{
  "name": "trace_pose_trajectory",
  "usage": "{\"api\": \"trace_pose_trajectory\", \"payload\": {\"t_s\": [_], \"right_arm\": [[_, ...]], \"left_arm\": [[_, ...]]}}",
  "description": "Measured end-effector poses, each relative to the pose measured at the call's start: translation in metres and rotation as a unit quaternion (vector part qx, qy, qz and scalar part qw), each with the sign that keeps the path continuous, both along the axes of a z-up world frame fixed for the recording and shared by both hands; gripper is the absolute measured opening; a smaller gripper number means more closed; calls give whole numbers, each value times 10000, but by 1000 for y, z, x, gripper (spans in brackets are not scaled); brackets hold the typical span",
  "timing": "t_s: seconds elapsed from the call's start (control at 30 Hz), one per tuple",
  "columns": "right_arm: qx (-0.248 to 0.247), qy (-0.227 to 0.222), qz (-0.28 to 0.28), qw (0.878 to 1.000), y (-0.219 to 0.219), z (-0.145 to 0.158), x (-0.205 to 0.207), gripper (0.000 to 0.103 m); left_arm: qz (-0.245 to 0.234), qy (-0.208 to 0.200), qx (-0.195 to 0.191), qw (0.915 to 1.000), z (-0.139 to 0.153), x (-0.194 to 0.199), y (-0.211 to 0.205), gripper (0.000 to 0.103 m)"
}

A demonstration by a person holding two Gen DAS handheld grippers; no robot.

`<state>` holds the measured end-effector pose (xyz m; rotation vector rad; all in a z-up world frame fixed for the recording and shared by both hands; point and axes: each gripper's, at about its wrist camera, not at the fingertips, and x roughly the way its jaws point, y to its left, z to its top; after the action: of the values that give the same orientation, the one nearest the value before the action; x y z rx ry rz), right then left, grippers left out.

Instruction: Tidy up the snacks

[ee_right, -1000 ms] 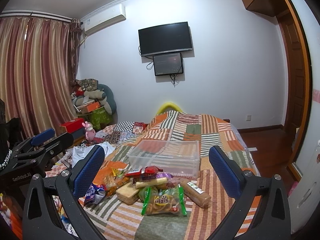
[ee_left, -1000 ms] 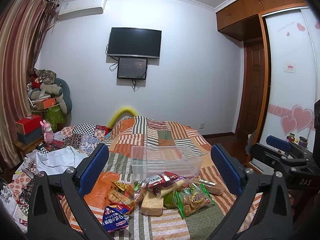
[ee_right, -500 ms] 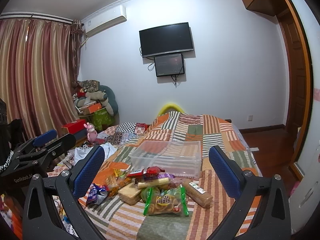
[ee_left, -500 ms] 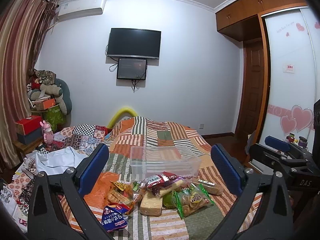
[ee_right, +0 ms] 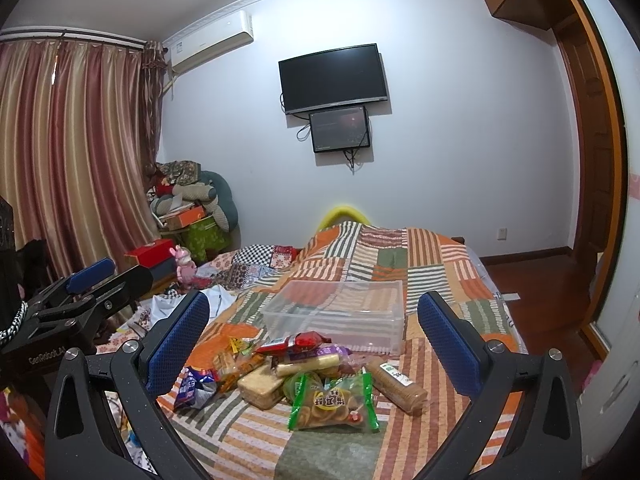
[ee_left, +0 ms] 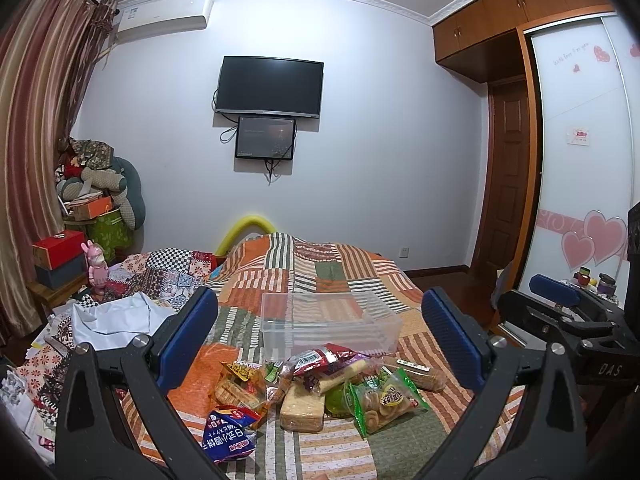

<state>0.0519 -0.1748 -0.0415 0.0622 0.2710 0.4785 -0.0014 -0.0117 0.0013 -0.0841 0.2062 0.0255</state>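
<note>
Both the left hand-held gripper (ee_left: 320, 344) and right hand-held gripper (ee_right: 312, 340) hung wide open and empty; ahead, the heaped snacks (ee_right: 304, 376) risked dragging neighbours off the bed (ee_right: 400, 256) rather than into the clear bin (ee_right: 340, 316).

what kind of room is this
A home bedroom, most likely. A bed with a patchwork quilt fills the middle, a sliding-door wardrobe lines one side, and a wall-mounted TV faces the bed, with curtains over the window.
</note>
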Motion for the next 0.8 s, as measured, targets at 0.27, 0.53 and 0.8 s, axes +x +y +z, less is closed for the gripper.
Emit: {"api": "trace_pose_trajectory", "payload": {"t_s": [0.27,0.53,0.8], "right_arm": [[18,32,8,10000,0,-1,1,103],[15,30,16,10000,0,-1,1,103],[5,60,42,10000,1,-3,4,103]], "left_arm": [[-1,-19,22,10000,1,-2,-1,103],[-14,-39,16,10000,2,-3,-2,103],[8,-35,35,10000,2,-1,-1,103]]}}
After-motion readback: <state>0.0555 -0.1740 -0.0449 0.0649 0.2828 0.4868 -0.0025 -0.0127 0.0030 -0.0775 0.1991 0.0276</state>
